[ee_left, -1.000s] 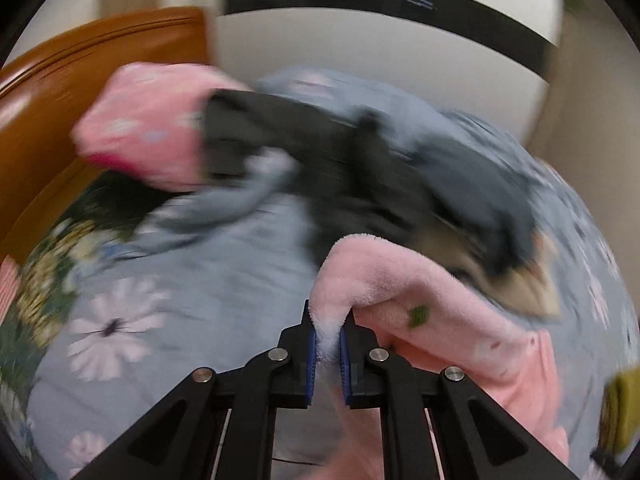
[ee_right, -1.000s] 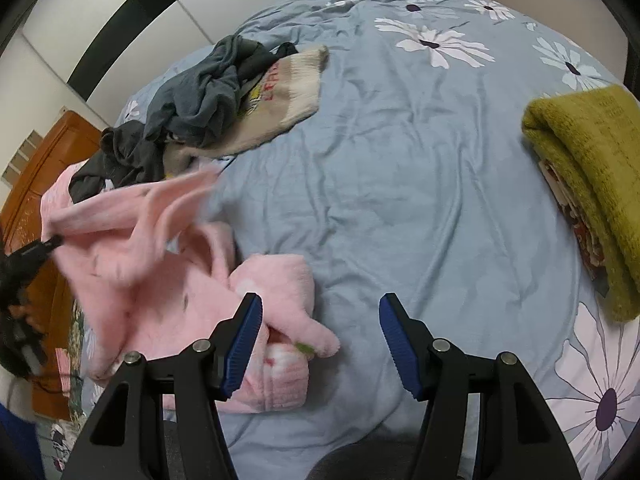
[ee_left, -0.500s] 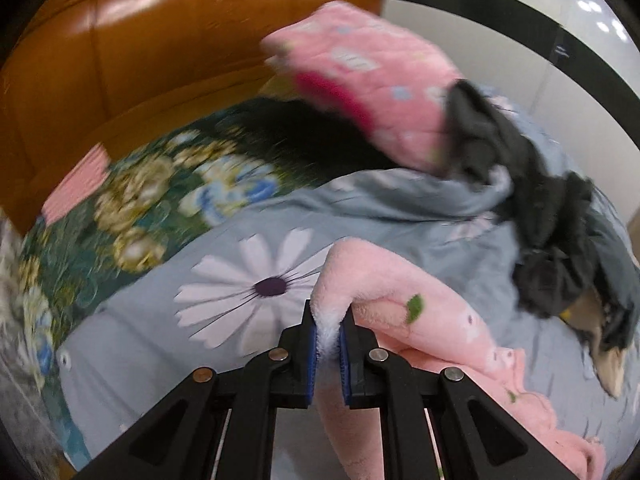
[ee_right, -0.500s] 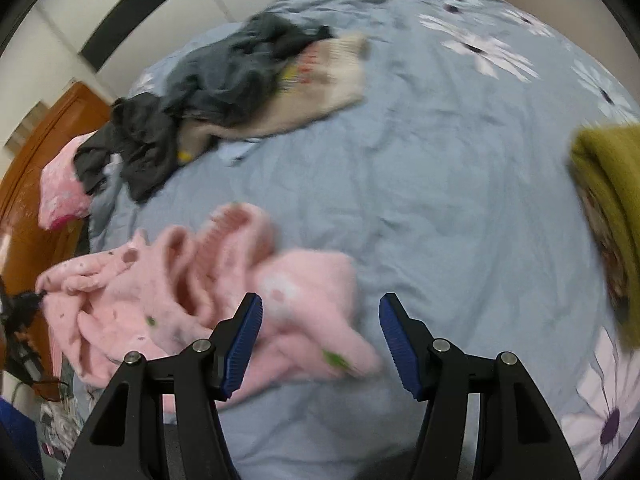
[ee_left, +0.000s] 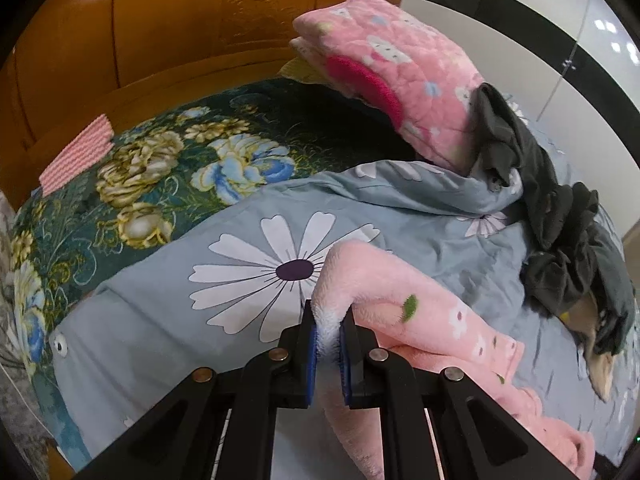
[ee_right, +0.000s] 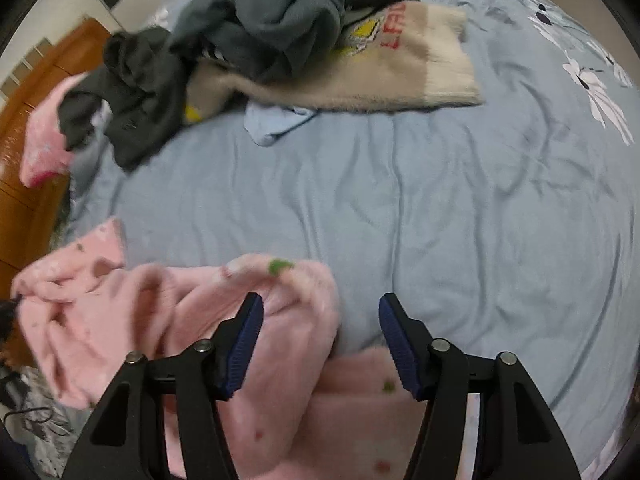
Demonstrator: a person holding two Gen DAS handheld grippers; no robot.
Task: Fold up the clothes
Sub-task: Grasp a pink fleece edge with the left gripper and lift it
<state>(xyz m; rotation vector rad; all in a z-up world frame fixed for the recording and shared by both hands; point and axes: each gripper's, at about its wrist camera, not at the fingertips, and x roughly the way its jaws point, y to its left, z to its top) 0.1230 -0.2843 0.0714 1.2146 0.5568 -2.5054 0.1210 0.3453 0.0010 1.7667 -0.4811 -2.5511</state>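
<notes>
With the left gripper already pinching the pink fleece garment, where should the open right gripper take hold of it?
Best guess: the free edge of the pink fleece garment just ahead of the right gripper, approached from above and straight ahead. That bunched fold rises off the blue sheet, so a finger could slide under it. The left gripper pins the far-left end, so this gives a spread.

Motion-blurred pink fleece garment
</notes>
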